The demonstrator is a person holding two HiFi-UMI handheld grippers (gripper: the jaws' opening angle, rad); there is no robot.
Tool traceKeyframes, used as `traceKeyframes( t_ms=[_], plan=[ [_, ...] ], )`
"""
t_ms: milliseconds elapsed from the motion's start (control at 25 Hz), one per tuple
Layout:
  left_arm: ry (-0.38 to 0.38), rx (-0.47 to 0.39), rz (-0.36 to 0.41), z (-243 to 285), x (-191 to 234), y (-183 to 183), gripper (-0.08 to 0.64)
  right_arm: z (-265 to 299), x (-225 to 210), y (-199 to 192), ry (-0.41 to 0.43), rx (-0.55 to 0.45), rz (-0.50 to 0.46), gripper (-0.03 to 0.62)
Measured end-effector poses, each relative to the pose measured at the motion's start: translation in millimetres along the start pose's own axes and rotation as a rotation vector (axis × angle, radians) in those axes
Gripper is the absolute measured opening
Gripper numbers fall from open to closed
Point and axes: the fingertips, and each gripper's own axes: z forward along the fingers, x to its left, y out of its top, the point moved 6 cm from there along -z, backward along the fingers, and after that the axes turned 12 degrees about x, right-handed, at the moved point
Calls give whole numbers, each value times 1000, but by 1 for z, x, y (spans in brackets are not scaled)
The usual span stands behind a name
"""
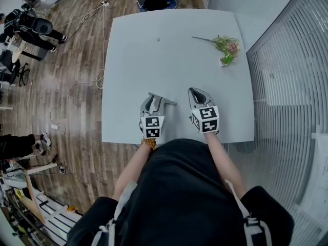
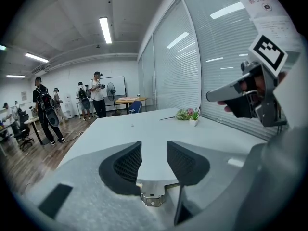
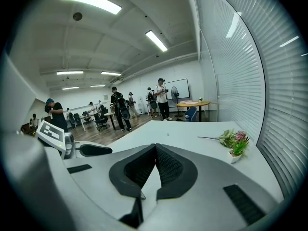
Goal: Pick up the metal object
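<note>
The metal object (image 1: 158,39) is a tiny grey piece lying alone on the far part of the white table (image 1: 133,76). It shows as a speck in the left gripper view (image 2: 133,125) and in the right gripper view (image 3: 168,134). Both grippers hover over the table's near edge, far short of the object. My left gripper (image 1: 156,97) (image 2: 154,150) has its jaws apart with only bare tabletop showing between the pads. My right gripper (image 1: 197,92) (image 3: 155,150) has its tips touching and holds nothing.
A small potted plant (image 1: 226,49) with a long stem lies at the table's far right. A glass wall with blinds (image 1: 292,76) runs close along the right side. Wooden floor with cables, chairs and several people (image 2: 43,109) lies to the left and beyond.
</note>
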Motion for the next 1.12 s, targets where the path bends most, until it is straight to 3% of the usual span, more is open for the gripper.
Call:
traceKeyframes(
  t_ms=[1120],
  plan=[
    [-85, 334, -42, 67, 4, -80, 387, 13, -9, -2, -9, 17, 36, 2]
  ],
)
